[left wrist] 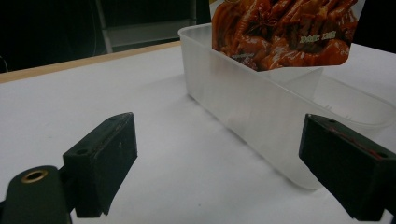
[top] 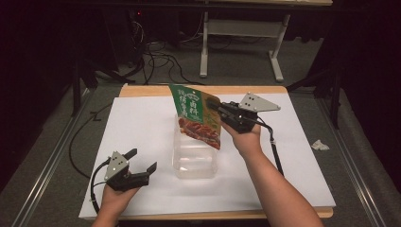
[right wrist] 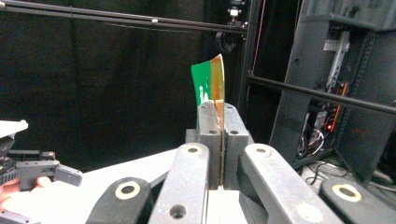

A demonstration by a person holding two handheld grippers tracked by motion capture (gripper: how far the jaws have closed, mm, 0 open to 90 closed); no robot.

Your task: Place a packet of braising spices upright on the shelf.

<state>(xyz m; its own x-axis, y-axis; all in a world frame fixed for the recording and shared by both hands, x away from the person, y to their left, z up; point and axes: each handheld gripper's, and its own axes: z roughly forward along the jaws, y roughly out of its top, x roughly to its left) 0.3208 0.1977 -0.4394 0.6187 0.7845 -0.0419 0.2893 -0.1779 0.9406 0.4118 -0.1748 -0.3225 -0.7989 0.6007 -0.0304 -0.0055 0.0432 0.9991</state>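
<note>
1. Two grippers at work; left gripper, jaws spread wide and empty, resting on the white table just left of the clear plastic container. Best closed on its near wall as a brace.
2. Over the container's far end: snack pouch, tilted, bottom edge at the rim. Needs squaring upright first.
3. Right gripper clamped tight on the pouch's upper edge; lower slowly, release once seated.

On the desk: 1 food pouch, 1 clear plastic tub. Grippers x2: left gripper, right gripper. Off the desk, 1 crumpled paper scrap on floor, 1 other table at back.
</note>
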